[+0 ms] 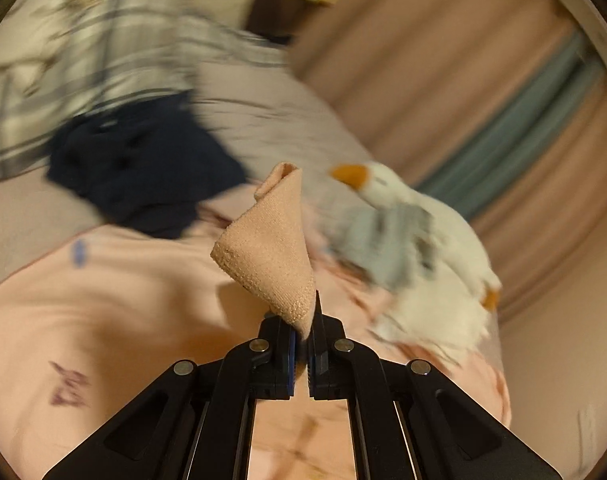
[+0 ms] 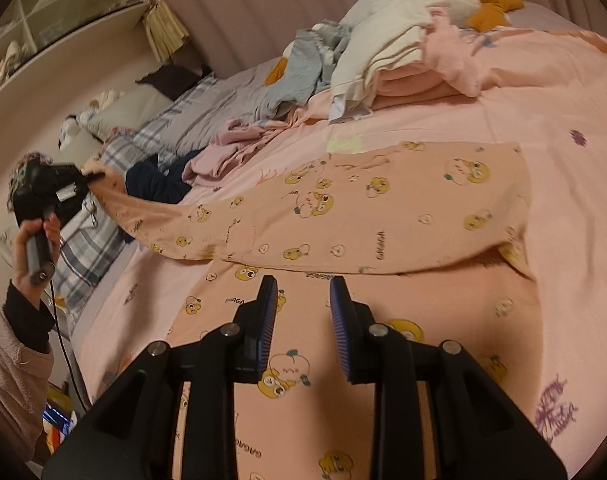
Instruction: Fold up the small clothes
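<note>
A peach pajama garment [image 2: 383, 216] printed with yellow cartoon ducks lies spread on the pink bedsheet [image 2: 563, 128]. One long sleeve [image 2: 151, 208] stretches left and up off the bed. My left gripper [image 2: 91, 176] is shut on that sleeve's ribbed cuff [image 1: 271, 248], which sticks up as a cone from between the closed pads of the left gripper [image 1: 303, 320]. My right gripper [image 2: 303, 292] hovers over the garment's near part, its blue-padded jaws apart with nothing between them. A person's hand [image 2: 35, 240] holds the left gripper's handle.
A white goose plush [image 1: 415, 232] lies at the right of the bed. Navy clothes [image 2: 155, 180], a crumpled pink garment [image 2: 231, 148] and a stack of cream and pink clothes [image 2: 383, 60] sit behind the pajama. A plaid pillow [image 1: 103, 60] and a shelf [image 2: 63, 20] lie further back.
</note>
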### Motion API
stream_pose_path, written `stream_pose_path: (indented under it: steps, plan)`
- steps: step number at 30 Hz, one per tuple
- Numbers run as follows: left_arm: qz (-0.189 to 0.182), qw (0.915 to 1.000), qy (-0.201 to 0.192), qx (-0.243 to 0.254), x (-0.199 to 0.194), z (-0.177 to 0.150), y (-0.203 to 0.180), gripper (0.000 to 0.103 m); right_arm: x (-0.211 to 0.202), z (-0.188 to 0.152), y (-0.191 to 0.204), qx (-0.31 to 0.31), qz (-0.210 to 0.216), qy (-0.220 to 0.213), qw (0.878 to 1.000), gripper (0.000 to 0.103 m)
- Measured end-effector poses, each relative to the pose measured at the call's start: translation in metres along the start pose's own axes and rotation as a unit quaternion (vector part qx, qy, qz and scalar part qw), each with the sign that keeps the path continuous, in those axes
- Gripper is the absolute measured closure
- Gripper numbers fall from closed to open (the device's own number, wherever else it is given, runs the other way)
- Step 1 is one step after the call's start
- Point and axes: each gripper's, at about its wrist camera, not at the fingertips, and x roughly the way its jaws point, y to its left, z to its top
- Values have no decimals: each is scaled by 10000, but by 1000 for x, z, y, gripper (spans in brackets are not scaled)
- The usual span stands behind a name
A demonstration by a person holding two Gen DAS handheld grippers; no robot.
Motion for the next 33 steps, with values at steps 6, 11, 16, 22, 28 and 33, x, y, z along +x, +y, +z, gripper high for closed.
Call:
stream_pose_path:
  steps: [6,11,16,22,28,33]
  plan:
    - [-401,9915,561,1103,33,-67,-109,101,-24,-9,-21,238,-22,-126,9996,75]
    - [-378,9781,1105,1725,74,-138,-161,101,-43,-19,-44,479,-75,-206,9986,75]
    - [-53,9532,1808,2421,119,-212,-183,101,-59,-32,-66,775,-129,-234,9966,71]
    - [269,9209,2597,2896,149,-276,-188,101,-68,-42,-86,970,-224,-202,9948,68]
    - [-19,9033,3079,2987,146,-292,-187,33,-71,-40,-93,1159,-146,-296,9927,57]
    - [-304,9105,2964,2869,128,-284,-185,29,-71,-31,-93,1456,137,-482,9881,55]
